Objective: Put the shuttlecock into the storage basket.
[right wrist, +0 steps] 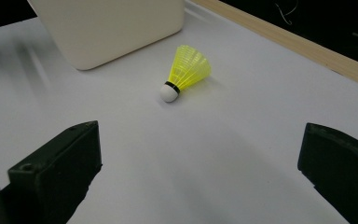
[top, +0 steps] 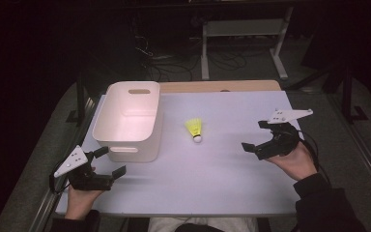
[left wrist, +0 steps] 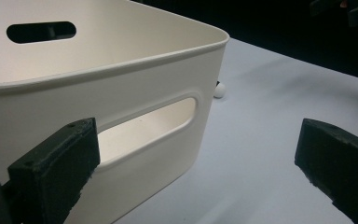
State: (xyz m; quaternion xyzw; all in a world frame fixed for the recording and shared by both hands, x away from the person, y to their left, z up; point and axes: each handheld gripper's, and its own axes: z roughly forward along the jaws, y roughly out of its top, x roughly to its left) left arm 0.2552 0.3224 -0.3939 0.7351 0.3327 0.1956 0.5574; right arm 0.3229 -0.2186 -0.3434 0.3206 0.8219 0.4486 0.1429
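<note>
Overhead, the left gripper (top: 109, 161) is resting near the front corner of the white bin (top: 128, 118), jaws spread wide and gripping nothing, while the right gripper (top: 254, 136) is hovering released to the right of the yellow shuttlecock (top: 194, 129), which is lying on the white table (top: 212, 169) just beside the bin, cork toward the person. Along the left gripper's jaws, the bin's handle slot is sitting close; no contents are showing inside. Along the right gripper's jaws, the shuttlecock is lying ahead, untouched, between the parted jaws.

no readable text, labels, numbers
</note>
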